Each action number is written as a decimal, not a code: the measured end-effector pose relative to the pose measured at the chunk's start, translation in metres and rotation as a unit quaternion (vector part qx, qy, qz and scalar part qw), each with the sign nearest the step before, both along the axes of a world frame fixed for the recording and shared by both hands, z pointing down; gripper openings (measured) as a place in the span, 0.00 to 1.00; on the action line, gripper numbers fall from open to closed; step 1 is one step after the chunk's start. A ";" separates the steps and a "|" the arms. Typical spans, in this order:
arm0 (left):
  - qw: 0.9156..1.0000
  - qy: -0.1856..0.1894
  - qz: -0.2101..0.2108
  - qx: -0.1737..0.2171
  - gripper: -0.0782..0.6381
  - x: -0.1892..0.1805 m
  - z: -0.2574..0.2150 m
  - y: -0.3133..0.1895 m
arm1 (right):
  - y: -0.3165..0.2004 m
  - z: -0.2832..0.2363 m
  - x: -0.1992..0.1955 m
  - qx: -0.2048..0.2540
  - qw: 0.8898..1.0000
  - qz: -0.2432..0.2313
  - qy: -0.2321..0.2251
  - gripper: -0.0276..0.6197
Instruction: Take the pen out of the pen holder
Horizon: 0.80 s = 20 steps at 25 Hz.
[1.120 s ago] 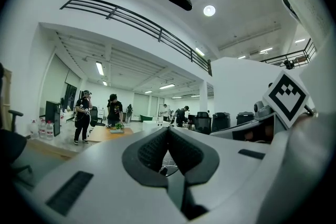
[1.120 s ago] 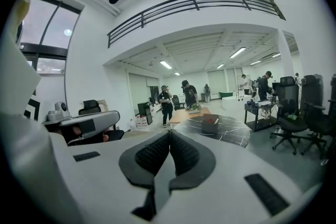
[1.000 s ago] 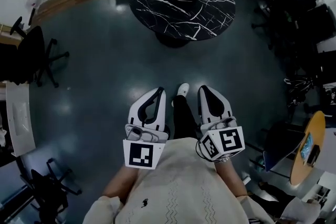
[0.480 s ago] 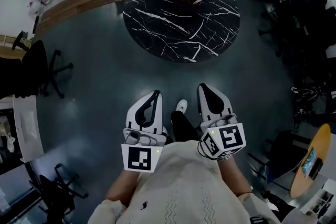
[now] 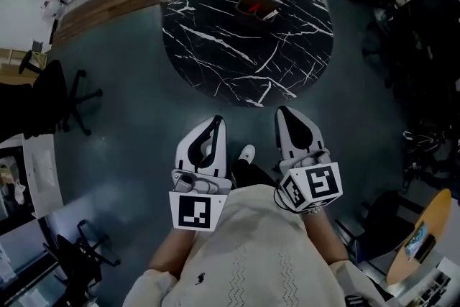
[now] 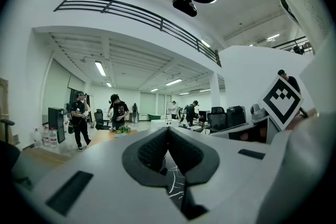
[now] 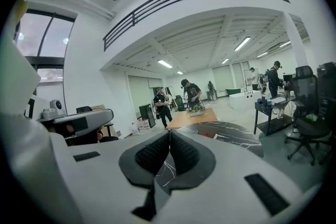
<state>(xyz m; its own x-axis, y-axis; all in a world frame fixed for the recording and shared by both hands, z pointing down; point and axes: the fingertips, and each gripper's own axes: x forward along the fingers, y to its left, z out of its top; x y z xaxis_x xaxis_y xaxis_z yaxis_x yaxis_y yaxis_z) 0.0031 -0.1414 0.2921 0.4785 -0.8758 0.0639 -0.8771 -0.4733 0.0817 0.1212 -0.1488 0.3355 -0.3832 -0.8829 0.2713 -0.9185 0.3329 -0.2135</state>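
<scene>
while the right claw (image 5: 284, 113) is closed, the pen holder (image 5: 256, 4) stands well apart.

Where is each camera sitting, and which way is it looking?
Head view: on the person's head, looking steeply down at the floor and the round black marble table; shows the left gripper, the right gripper, the person's jumper and a shoe.
Left gripper view: on the left gripper, looking forward along its shut jaws across the office; jumper at the right edge.
Right gripper view: on the right gripper, looking along its shut jaws toward the marble table; jumper at the left edge.
Shared: both gripper views show people by a wooden table.
</scene>
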 end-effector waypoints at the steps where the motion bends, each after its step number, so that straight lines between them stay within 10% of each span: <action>1: 1.000 -0.002 0.002 -0.001 0.12 0.003 0.001 -0.008 | -0.007 0.001 0.003 -0.002 1.000 0.002 0.000 0.07; 20: 0.991 0.012 0.132 -0.032 0.12 0.034 0.037 -0.230 | -0.208 0.028 0.029 -0.049 0.990 0.130 0.017 0.07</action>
<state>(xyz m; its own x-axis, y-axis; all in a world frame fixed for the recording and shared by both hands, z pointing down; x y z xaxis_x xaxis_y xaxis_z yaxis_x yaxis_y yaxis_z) 0.0370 -0.3714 0.3294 0.6925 -0.7142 0.1016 -0.7208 -0.6792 0.1383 0.1500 -0.3565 0.3635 -0.1359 -0.9196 0.3687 -0.9775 0.0638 -0.2013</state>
